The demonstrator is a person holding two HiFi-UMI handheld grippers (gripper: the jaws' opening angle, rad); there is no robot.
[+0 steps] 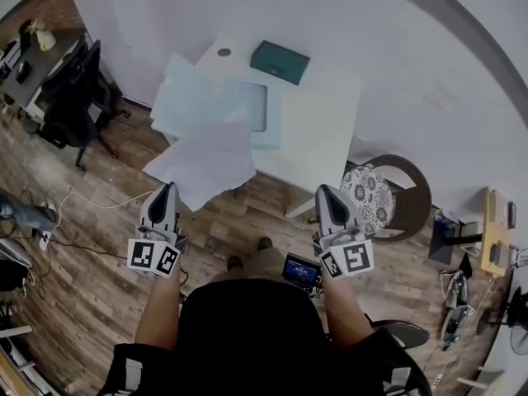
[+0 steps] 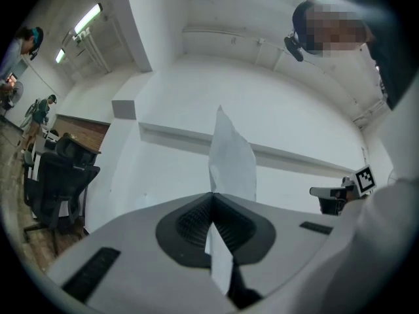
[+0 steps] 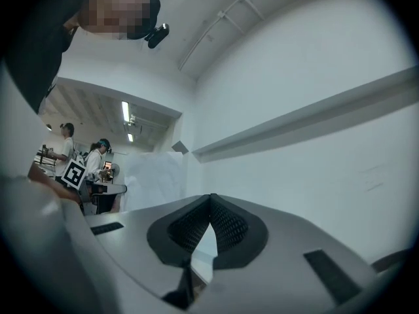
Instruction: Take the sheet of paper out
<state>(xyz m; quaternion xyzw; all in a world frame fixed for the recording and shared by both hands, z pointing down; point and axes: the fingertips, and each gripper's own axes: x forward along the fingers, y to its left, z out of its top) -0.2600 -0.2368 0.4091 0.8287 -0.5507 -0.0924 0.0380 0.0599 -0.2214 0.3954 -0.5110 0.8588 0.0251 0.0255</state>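
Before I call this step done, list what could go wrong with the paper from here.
1. The left tongs pinch the sheet of paper by one edge only; the limp sheet could slip out or crease.
2. The right tongs are shut and empty, so nothing supports the free end.
3. The sheet's far side overlaps the pale folder at the table edge in the head view; it may catch there or drag the folder.

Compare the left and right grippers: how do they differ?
The left gripper is shut on the sheet of paper; the right gripper is shut on nothing. The sheet juts past the left gripper's fingers; nothing juts past the right's. Both have fingers closed.
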